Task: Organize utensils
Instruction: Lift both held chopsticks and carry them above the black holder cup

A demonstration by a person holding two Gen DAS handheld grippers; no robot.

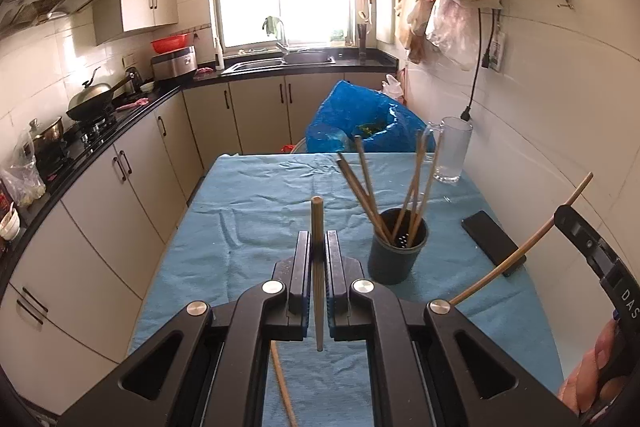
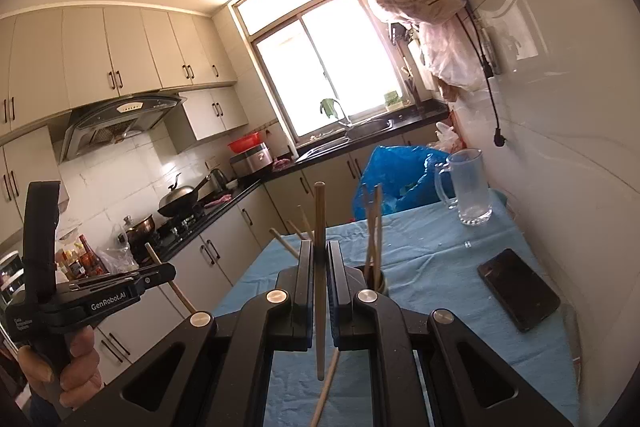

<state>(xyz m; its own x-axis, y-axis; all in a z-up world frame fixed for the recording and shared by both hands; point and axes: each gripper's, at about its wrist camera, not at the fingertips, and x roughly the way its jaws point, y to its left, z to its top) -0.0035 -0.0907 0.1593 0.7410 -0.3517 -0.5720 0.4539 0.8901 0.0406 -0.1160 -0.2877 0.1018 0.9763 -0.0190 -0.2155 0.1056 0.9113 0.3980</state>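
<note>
Left gripper: the left gripper (image 1: 318, 247) is closed down to a chopstick's width, pinching one wooden chopstick (image 1: 317, 223) upright between its jaws; the stick's blunt end rises above the fingertips and its thin end hangs below them.
Right gripper: the right gripper (image 2: 319, 259) is likewise clamped on a second chopstick (image 2: 319, 211), held near vertical.
Holder: a dark round utensil holder (image 1: 397, 247) stands on the blue cloth (image 1: 256, 227) covering the counter, just right of and beyond the left gripper, with several chopsticks fanned out of it.
Left view only: the holder's whole body and perforated bottom; the right gripper's side at the frame's right edge, its chopstick slanting up toward the wall.
Right view only: the holder (image 2: 380, 281) mostly hidden behind the right finger, only its rim and sticks showing; the person's left hand (image 2: 74, 367) gripping the other tool's handle at lower left.
Loose stick: another chopstick (image 1: 284, 387) lies on the cloth beneath the left gripper.
Other items: a dark phone (image 1: 492, 243) lies right of the holder; a clear glass mug (image 1: 452, 151) stands by the wall.
</note>
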